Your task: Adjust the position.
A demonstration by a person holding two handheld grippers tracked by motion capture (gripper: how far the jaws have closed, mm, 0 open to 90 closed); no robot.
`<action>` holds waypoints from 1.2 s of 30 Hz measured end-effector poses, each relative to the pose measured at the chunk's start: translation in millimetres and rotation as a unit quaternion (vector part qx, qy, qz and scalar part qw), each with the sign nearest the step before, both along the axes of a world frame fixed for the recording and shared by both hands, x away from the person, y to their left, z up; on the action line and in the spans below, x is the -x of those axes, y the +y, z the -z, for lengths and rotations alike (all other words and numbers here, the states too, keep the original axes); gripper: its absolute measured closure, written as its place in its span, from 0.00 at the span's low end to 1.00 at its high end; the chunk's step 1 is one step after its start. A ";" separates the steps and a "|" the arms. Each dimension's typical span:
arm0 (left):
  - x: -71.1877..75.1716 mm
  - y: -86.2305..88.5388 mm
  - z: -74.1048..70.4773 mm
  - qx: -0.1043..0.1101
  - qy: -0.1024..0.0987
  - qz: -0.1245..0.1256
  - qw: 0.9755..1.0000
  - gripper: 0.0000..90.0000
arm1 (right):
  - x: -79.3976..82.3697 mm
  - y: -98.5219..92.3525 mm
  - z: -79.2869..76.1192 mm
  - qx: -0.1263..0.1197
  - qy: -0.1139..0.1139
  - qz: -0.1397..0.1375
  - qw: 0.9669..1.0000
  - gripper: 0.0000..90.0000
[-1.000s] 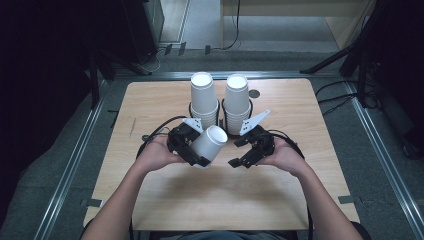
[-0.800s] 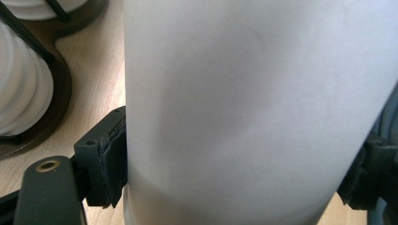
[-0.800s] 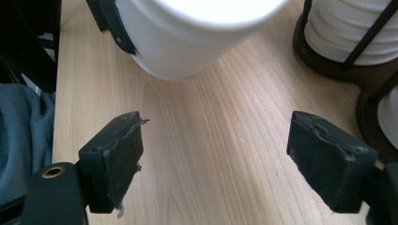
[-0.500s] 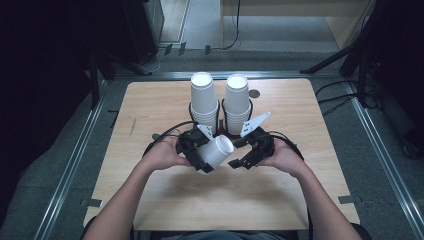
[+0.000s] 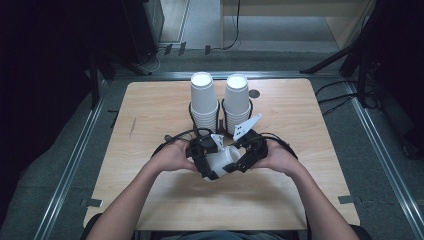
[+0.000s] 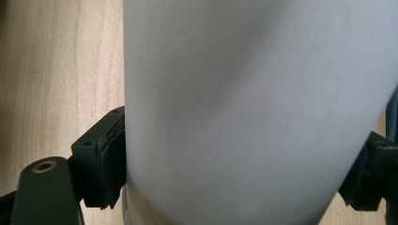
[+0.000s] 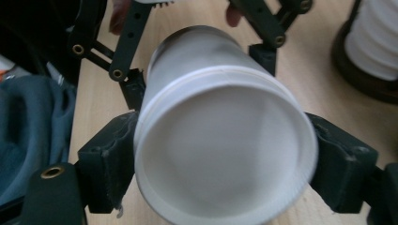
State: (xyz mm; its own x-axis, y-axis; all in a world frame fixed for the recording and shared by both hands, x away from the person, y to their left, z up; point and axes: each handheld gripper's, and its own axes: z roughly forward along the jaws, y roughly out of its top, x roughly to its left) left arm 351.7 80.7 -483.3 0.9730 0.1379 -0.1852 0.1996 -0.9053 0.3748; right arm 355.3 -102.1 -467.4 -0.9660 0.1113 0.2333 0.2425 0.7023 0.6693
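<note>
I see one white paper cup (image 5: 223, 160) lying on its side, lifted just above the pale wood-grain surface (image 5: 150, 110), near its front middle and between my two hands. The cup is a smooth, matte, tapered cylinder; in the right gripper view its rolled rim and round open mouth (image 7: 225, 154) face the camera, slightly blurred.

My left gripper (image 5: 202, 160) is clenched on the cup: in the left gripper view the cup wall (image 6: 253, 112) sits between the two black fingers (image 6: 105, 164), whose rubbery pads press flat against it on both sides.

My right gripper (image 5: 245, 159) has its fingers (image 7: 110, 164) astride the mouth end of the same cup. They have just been closing in on it, and in the right gripper view the blocky black pads sit right at the rim on each side. The left pad looks to be in contact; I cannot tell for sure whether the right pad presses yet.

Behind the hands, towards the far edge, I count two stacks of white paper cups, a left stack (image 5: 202, 100) and a right stack (image 5: 236, 97), upright with their bottoms up, side by side and just touching, each seated in a dark ring-shaped holder (image 5: 192, 112). A grey three-cornered plate (image 5: 247, 127) sticks up from the right gripper.
</note>
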 end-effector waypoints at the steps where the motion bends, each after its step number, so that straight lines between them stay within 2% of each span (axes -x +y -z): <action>1: 0.3 0.2 0.5 0.002 -0.004 0.001 1.000 0.15 | 1.1 0.6 0.1 0.003 -0.007 -0.002 1.000 0.26; 3: -0.1 0.8 0.3 0.004 -0.003 0.001 1.000 0.14 | 1.5 0.7 -0.2 0.006 -0.011 -0.002 1.000 0.27; 4: -0.6 2.4 -0.1 0.018 -0.002 -0.004 1.000 0.14 | 0.3 -0.7 -0.8 0.003 -0.005 0.001 1.000 0.27; 6: -0.9 3.3 -0.5 0.024 -0.002 -0.005 1.000 0.14 | -0.3 -2.0 -1.2 0.000 -0.002 0.002 1.000 0.27; 7: 1.1 5.0 -2.2 0.036 -0.020 -0.008 0.999 0.12 | -1.9 -4.5 -2.3 -0.006 0.000 0.003 1.000 0.27; 8: 1.1 5.0 -2.2 0.036 -0.020 -0.008 0.999 0.11 | -1.9 -4.5 -2.3 -0.006 0.000 0.003 1.000 0.27; 9: 2.2 6.5 -2.9 0.045 -0.027 -0.010 0.999 0.11 | -1.1 -5.6 -3.6 -0.006 0.002 0.008 1.000 0.27; 12: 0.7 9.2 -5.2 0.064 -0.032 -0.032 0.997 0.01 | -2.9 -10.0 -5.8 -0.010 0.000 0.020 1.000 0.27; 15: -1.9 14.2 -7.5 0.083 -0.027 -0.051 0.995 0.00 | -3.6 -13.4 -6.6 -0.016 -0.008 0.028 0.999 0.27; 17: -1.9 15.1 -7.7 0.087 -0.029 -0.058 0.994 0.00 | -4.1 -14.5 -6.9 -0.018 -0.008 0.027 0.999 0.27; 18: -2.3 17.1 -8.6 0.095 -0.034 -0.067 0.993 0.00 | -4.6 -17.0 -7.7 -0.025 -0.005 0.030 0.999 0.27; 20: -3.0 18.1 -9.7 0.095 -0.034 -0.068 0.993 0.00 | -5.6 -18.5 -7.9 -0.026 -0.001 0.031 0.999 0.27; 21: -3.2 20.3 -11.4 0.104 -0.039 -0.073 0.991 0.00 | -6.7 -21.1 -8.2 -0.033 0.004 0.034 0.999 0.27; 22: -3.2 20.3 -11.4 0.104 -0.039 -0.073 0.991 0.00 | -6.8 -22.0 -8.2 -0.033 0.003 0.036 0.999 0.27; 23: -4.7 23.1 -13.1 0.113 -0.035 -0.078 0.990 0.00 | -7.3 -23.0 -8.1 -0.034 0.002 0.036 0.999 0.27; 25: -5.3 24.8 -13.6 0.119 -0.029 -0.081 0.989 0.00 | -6.9 -24.6 -8.4 -0.035 0.003 0.042 0.998 0.27; 26: -5.9 28.1 -13.4 0.131 -0.026 -0.089 0.987 0.00 | -7.3 -25.5 -8.6 -0.037 0.002 0.042 0.998 0.27; 28: -6.3 29.2 -12.9 0.135 -0.021 -0.093 0.986 0.00 | -7.1 -26.4 -9.2 -0.038 0.001 0.045 0.998 0.27; 29: -5.8 31.7 -13.4 0.142 -0.026 -0.098 0.985 0.00 | -6.7 -28.1 -10.8 -0.043 0.001 0.048 0.998 0.27; 30: -5.8 31.7 -13.4 0.142 -0.026 -0.098 0.985 0.00 | -6.7 -28.1 -10.8 -0.043 0.001 0.048 0.998 0.27; 31: -5.4 34.3 -14.4 0.156 -0.027 -0.100 0.982 0.00 | -6.2 -29.8 -12.9 -0.047 0.000 0.051 0.998 0.27; 33: -5.1 35.5 -14.5 0.164 -0.022 -0.097 0.981 0.00 | -6.1 -30.7 -14.0 -0.050 -0.002 0.052 0.997 0.27; 36: -4.6 37.7 -12.2 0.179 -0.018 -0.100 0.979 0.00 | -4.9 -33.7 -18.6 -0.063 -0.003 0.055 0.996 0.27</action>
State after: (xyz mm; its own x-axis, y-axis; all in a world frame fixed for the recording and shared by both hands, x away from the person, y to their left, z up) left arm 356.3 118.5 -471.1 0.9400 0.2591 -0.2219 0.3400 -0.6592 0.6707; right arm 360.2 -135.8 -448.8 -0.9509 0.1871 0.2465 0.3094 0.5813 0.7525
